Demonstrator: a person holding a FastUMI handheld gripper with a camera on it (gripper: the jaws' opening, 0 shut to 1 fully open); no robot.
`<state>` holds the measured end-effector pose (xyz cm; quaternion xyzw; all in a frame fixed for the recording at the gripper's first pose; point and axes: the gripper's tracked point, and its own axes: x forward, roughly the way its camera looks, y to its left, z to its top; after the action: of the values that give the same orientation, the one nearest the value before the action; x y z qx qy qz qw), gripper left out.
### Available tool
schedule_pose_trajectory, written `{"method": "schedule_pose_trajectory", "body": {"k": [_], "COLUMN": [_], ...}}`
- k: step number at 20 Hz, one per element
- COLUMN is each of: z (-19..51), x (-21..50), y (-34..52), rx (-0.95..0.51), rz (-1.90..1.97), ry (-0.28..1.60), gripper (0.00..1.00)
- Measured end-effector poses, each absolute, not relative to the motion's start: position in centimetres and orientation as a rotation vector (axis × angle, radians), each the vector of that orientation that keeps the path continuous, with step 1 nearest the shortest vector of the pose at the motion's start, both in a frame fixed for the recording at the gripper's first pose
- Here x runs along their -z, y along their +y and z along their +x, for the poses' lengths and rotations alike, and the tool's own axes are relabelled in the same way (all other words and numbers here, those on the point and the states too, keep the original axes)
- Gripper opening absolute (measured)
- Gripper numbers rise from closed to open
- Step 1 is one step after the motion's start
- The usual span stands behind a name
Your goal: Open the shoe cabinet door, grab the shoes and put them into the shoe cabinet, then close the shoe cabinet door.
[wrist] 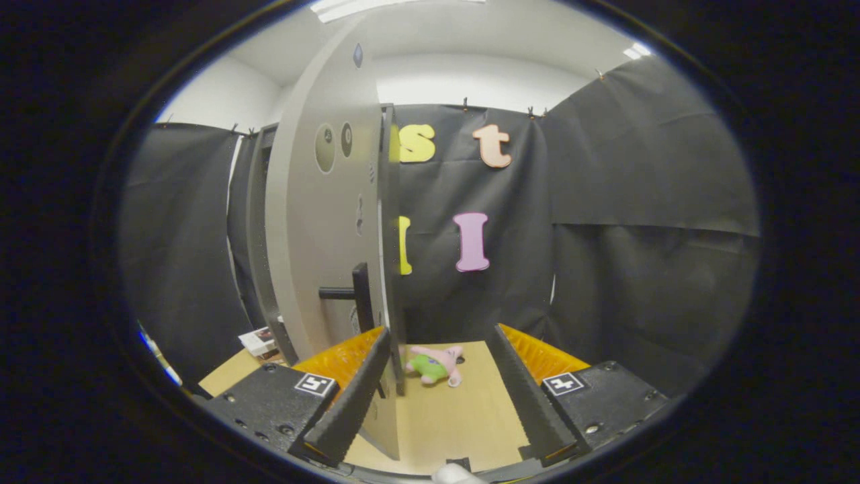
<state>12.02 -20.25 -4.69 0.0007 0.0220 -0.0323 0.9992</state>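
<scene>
While the gripper sat low in the frame with jaws spread wide and holding nothing, the grey cabinet door stood open, edge-on just past the left finger, its dark handle left of centre. Beyond lay a pink-and-green plush toy on the wooden floor.

The grey shoe cabinet door stands ajar, its free edge with dark handle just ahead.
</scene>
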Motion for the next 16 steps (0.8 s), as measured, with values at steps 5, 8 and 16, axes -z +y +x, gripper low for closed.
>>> {"method": "schedule_pose_trajectory", "body": {"k": [5,8,16], "z": [12.1,11.8,11.8], "x": [4.3,4.5,5.0], "y": [-19.6,-18.5,-11.0], "rx": [0.081,0.077,0.009], "rz": [-0.030,-0.011,-0.007], "ry": [0.040,0.048,0.055], "gripper": [0.95,0.95,0.95]}}
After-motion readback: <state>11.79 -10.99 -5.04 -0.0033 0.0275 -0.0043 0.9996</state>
